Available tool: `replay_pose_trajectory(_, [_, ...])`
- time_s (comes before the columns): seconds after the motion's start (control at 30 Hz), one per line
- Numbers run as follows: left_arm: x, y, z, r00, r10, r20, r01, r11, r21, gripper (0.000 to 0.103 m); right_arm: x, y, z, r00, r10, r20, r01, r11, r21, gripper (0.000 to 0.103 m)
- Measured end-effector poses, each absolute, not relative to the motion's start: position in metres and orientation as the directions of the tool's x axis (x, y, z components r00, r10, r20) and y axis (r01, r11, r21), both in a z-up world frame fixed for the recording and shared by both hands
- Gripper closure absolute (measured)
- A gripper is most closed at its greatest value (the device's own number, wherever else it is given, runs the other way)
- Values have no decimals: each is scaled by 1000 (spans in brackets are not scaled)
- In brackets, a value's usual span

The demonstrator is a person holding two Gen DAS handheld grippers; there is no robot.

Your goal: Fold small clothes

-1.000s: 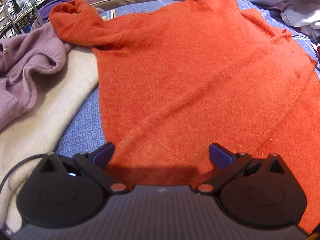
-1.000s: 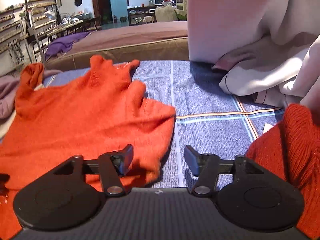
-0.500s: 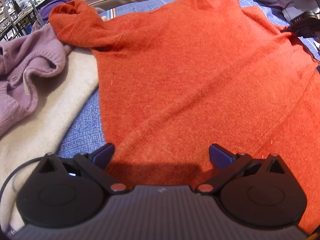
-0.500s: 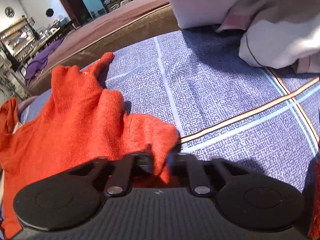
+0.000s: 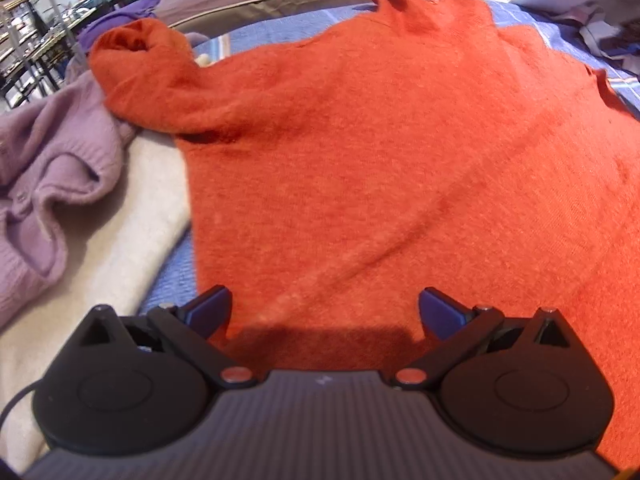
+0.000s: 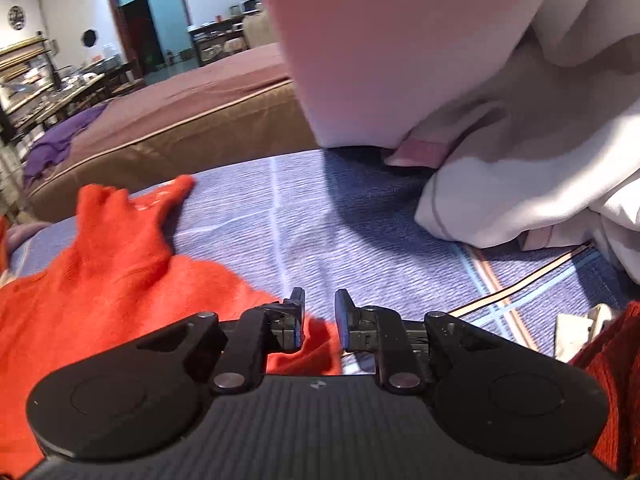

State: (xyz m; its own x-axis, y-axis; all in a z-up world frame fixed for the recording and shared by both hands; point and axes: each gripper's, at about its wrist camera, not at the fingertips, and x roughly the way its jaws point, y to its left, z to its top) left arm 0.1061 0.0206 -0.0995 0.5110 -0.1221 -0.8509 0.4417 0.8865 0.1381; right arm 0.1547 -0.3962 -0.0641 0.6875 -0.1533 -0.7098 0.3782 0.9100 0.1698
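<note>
A: Orange sweater [image 5: 380, 152] lies spread flat on the bed [image 6: 360, 216], on the blue patterned cover, collar toward the far edge, one sleeve bunched over at the left beside the lilac cardigan [image 5: 52, 168].

B: And the left gripper [image 5: 325, 312]?

A: Fingers spread wide, nothing between them, hovering over the near hem. The cloth runs right under it.

B: Right gripper [image 6: 319, 314]?

A: Fingers drawn close with a narrow gap showing between the pads. The sweater's right edge sits under and behind the left finger, but I see no fabric in that gap. Released, I'd say, just beside the cloth.

B: How will the knit behave?

A: Soft, fuzzy, limp. No stiffness at all, so it will sag and drape from wherever it's pinched. Light enough for one pinch, I'd judge, but stretchy, so pulling hard would distort it.

B: Best place to grip?

A: Edges and corners: the hem corner near the left gripper, the shoulder or side seam near the right. A doubled edge gives the pads more to bite; a single layer mid-panel would likely slip or bunch.
</note>
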Motion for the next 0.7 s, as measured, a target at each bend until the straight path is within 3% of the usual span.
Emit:
replay_pose_trajectory(0.2, [88, 42, -80, 506, -145, -850, 442, 890, 111, 0, 97, -307, -58, 690, 106, -716, 59, 978, 202, 61])
replay_pose_trajectory(0.33, [71, 41, -91, 502, -121, -856, 463, 874, 149, 0, 77, -246, -86, 669, 61, -741, -96, 995, -5, 60])
replay_pose_trajectory(0.43, [67, 45, -107, 503, -128, -855, 464, 875, 142, 0, 80, -237, -109, 621, 34, -783, -47, 999, 6, 55])
replay_pose_trajectory(0.53, [70, 55, -108, 484, -166, -859, 445, 892, 78, 0, 79, -236, -114, 646, 29, -763, -52, 999, -6, 53])
replay_pose_trajectory(0.7, [62, 64, -77, 535, -211, -818, 457, 887, 70, 0, 71, -236, -81, 643, 83, -761, 43, 989, 144, 51])
